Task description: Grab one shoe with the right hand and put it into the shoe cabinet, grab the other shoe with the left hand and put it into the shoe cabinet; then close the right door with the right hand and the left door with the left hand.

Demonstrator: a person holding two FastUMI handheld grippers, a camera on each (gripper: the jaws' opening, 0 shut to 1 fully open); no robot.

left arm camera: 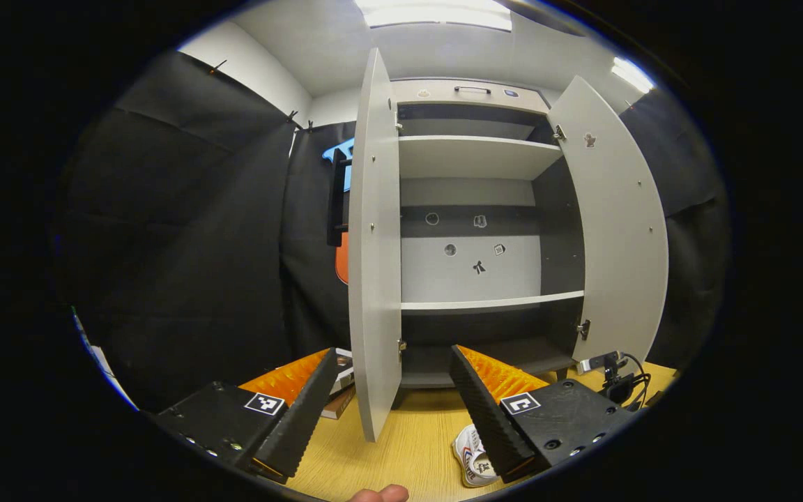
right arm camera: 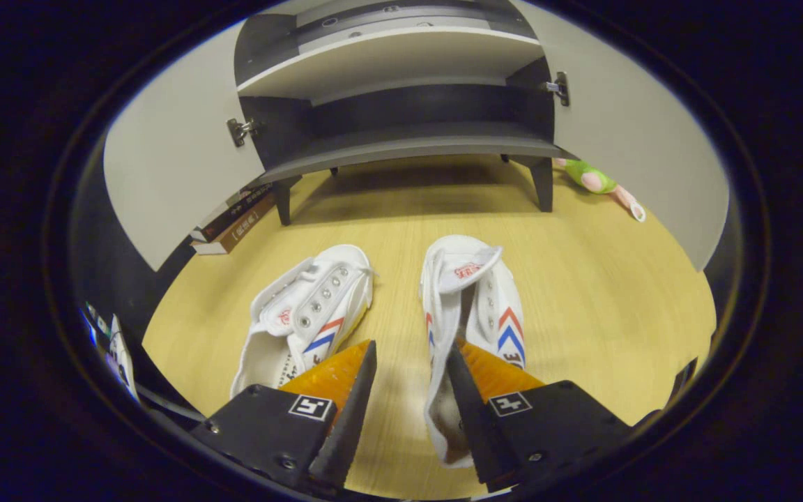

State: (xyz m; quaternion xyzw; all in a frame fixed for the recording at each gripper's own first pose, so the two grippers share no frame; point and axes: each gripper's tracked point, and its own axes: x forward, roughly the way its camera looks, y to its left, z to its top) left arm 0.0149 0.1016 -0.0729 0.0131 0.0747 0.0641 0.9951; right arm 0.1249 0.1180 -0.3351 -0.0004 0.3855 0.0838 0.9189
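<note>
Two white canvas shoes with red and blue stripes lie side by side on the wooden table, the left shoe (right arm camera: 311,314) and the right shoe (right arm camera: 475,293). My right gripper (right arm camera: 412,348) stands open low over them. One finger hangs over the right shoe's opening, the other over the table between the shoes. The grey shoe cabinet (left arm camera: 471,209) stands ahead with its left door (left arm camera: 373,251) and right door (left arm camera: 617,223) swung wide and bare shelves. My left gripper (left arm camera: 393,352) is open and holds nothing, facing the left door's edge. A shoe (left arm camera: 475,457) peeks out beside its finger.
Books (right arm camera: 234,223) lie on the table behind the left door (right arm camera: 171,188). A green plush toy (right arm camera: 593,180) rests near the cabinet's right leg. A small camera with cables (left arm camera: 610,373) sits by the right door. The cabinet's bottom shelf (right arm camera: 408,146) stands on short legs.
</note>
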